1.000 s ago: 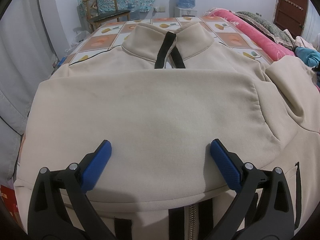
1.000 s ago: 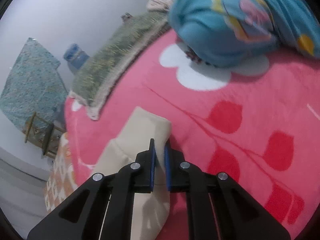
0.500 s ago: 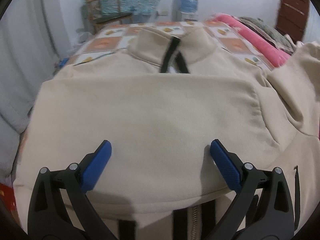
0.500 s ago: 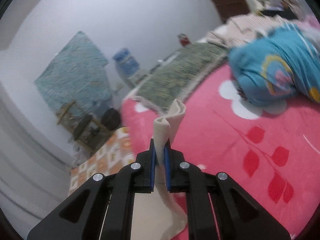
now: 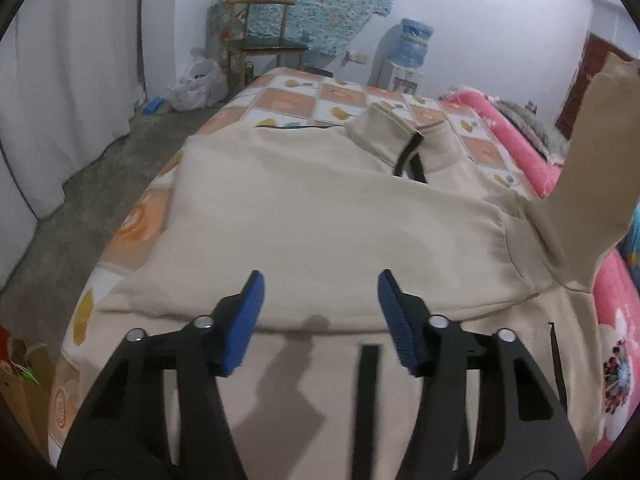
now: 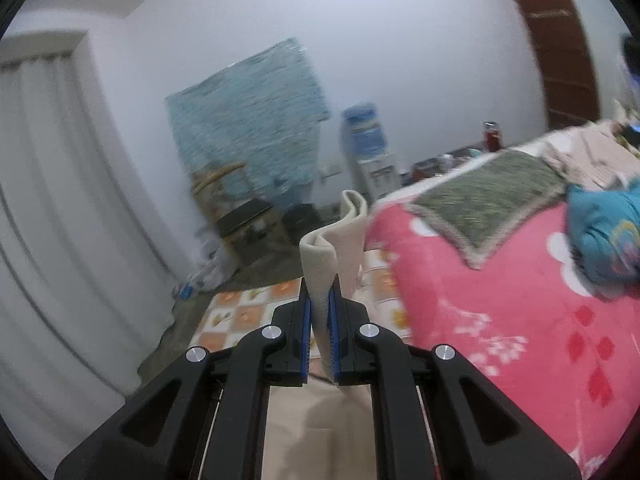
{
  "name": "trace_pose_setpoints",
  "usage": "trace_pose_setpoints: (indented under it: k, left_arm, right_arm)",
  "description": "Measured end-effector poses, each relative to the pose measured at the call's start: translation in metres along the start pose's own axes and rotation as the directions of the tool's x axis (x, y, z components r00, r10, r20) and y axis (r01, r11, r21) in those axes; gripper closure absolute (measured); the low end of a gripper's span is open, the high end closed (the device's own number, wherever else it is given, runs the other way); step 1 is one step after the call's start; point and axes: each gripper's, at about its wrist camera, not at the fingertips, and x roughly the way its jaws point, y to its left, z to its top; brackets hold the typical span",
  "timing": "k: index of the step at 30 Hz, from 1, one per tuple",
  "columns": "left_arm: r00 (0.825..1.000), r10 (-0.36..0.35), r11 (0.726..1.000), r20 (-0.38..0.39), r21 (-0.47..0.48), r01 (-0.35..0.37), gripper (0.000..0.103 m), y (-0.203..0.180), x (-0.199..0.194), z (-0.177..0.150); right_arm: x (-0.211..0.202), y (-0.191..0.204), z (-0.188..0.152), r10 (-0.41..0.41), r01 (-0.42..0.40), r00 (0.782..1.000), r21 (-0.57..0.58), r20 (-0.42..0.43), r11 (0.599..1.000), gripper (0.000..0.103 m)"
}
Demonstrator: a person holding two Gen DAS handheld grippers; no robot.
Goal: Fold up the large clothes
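A large beige zip jacket point(image 5: 320, 232) lies front-up on the bed, collar toward the far end, one sleeve folded across its chest. My left gripper point(image 5: 320, 296) is open and empty, hovering above the jacket's lower part. My right gripper point(image 6: 319, 304) is shut on the cuff of the other sleeve point(image 6: 320, 264) and holds it up in the air. That raised sleeve also shows at the right edge of the left wrist view point(image 5: 592, 184).
The bed has an orange-checked sheet point(image 5: 304, 100) and a pink flowered blanket point(image 6: 500, 304) on the right, with a blue bundle point(image 6: 604, 232) and a green mat point(image 6: 488, 200) on it. A wooden chair point(image 5: 260, 40), water dispenser point(image 5: 408, 56) and white curtain point(image 5: 60, 80) stand beyond.
My right gripper has lifted the sleeve cuff off the pink blanket and swung it up and left. My left gripper has pulled back and risen above the jacket, still open.
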Motion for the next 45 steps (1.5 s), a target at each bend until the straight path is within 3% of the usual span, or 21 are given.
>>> trace_pose_setpoints:
  k: [6,10,11,13,14,15,16,19,21,23,26,29,32,35,41,44,45]
  left_arm:
    - [0.999,-0.033,0.998,0.021,-0.054,0.034,0.064,0.053,-0.020,-0.013]
    - [0.997,-0.076,0.995,0.030,-0.062,0.078,0.064,0.075,-0.033,-0.015]
    - [0.996,-0.086,0.994,0.030,-0.060,0.088,0.064,0.078,-0.034,-0.016]
    - [0.993,-0.113,0.992,0.025,-0.058,0.114,0.064,0.083,-0.037,-0.016]
    - [0.993,-0.119,0.991,0.023,-0.059,0.121,0.064,0.085,-0.037,-0.017]
    - [0.992,-0.128,0.990,0.020,-0.060,0.129,0.064,0.086,-0.037,-0.016]
    - [0.990,-0.143,0.988,0.017,-0.063,0.144,0.064,0.088,-0.037,-0.015]
    - [0.987,-0.162,0.985,0.018,-0.062,0.163,0.065,0.091,-0.037,-0.009]
    - [0.985,-0.173,0.983,0.021,-0.059,0.174,0.065,0.091,-0.035,-0.004]
    - [0.983,-0.184,0.981,0.018,-0.055,0.185,0.065,0.087,-0.026,0.008]
    - [0.988,-0.154,0.986,-0.022,-0.068,0.152,0.065,0.083,-0.004,0.025]
    - [0.995,-0.084,0.995,-0.057,-0.056,0.081,0.065,0.080,0.021,0.034]
    - [0.996,-0.021,1.000,-0.092,-0.024,0.019,0.065,0.074,0.043,0.037]
    - [0.993,0.026,1.000,-0.111,0.006,-0.026,0.065,0.070,0.051,0.032]
    - [0.991,0.072,0.996,-0.116,0.057,-0.066,0.067,0.064,0.046,0.025]
    - [0.990,0.078,0.996,-0.120,0.061,-0.071,0.069,0.065,0.045,0.022]
    - [0.990,0.079,0.995,-0.120,0.062,-0.072,0.070,0.065,0.044,0.020]
  right_arm:
    - [0.034,0.121,-0.039,0.105,-0.111,0.993,-0.140,-0.046,0.984,0.095]
    - [0.066,0.220,-0.104,0.216,-0.246,0.968,-0.302,-0.129,0.921,0.093]
    - [0.084,0.248,-0.135,0.253,-0.320,0.941,-0.353,-0.223,0.879,0.090]
    - [0.112,0.280,-0.183,0.262,-0.418,0.883,-0.398,-0.389,0.817,0.071]
    - [0.127,0.293,-0.211,0.239,-0.457,0.845,-0.414,-0.478,0.787,0.068]
    - [0.136,0.297,-0.229,0.221,-0.474,0.824,-0.421,-0.522,0.773,0.068]
    - [0.141,0.293,-0.242,0.212,-0.484,0.811,-0.422,-0.545,0.767,0.068]
    - [0.140,0.262,-0.234,0.225,-0.463,0.817,-0.371,-0.531,0.805,0.064]
    - [0.135,0.217,-0.211,0.220,-0.402,0.841,-0.299,-0.495,0.866,0.055]
    - [0.128,0.166,-0.188,0.181,-0.316,0.875,-0.247,-0.449,0.916,0.055]
    - [0.115,0.098,-0.171,0.091,-0.189,0.911,-0.211,-0.402,0.959,0.055]
    - [0.106,0.029,-0.170,-0.021,-0.042,0.925,-0.157,-0.381,0.987,0.055]
    - [0.121,-0.029,-0.171,-0.116,0.085,0.908,-0.094,-0.404,0.992,0.055]
    - [0.126,-0.071,-0.181,-0.132,0.142,0.884,-0.011,-0.448,0.990,0.060]
    - [0.160,-0.089,-0.203,-0.075,0.122,0.853,0.058,-0.516,0.991,0.073]
    - [0.175,-0.084,-0.206,-0.092,0.122,0.843,0.022,-0.530,0.992,0.095]
    - [0.176,-0.081,-0.206,-0.100,0.121,0.846,0.006,-0.524,0.993,0.096]
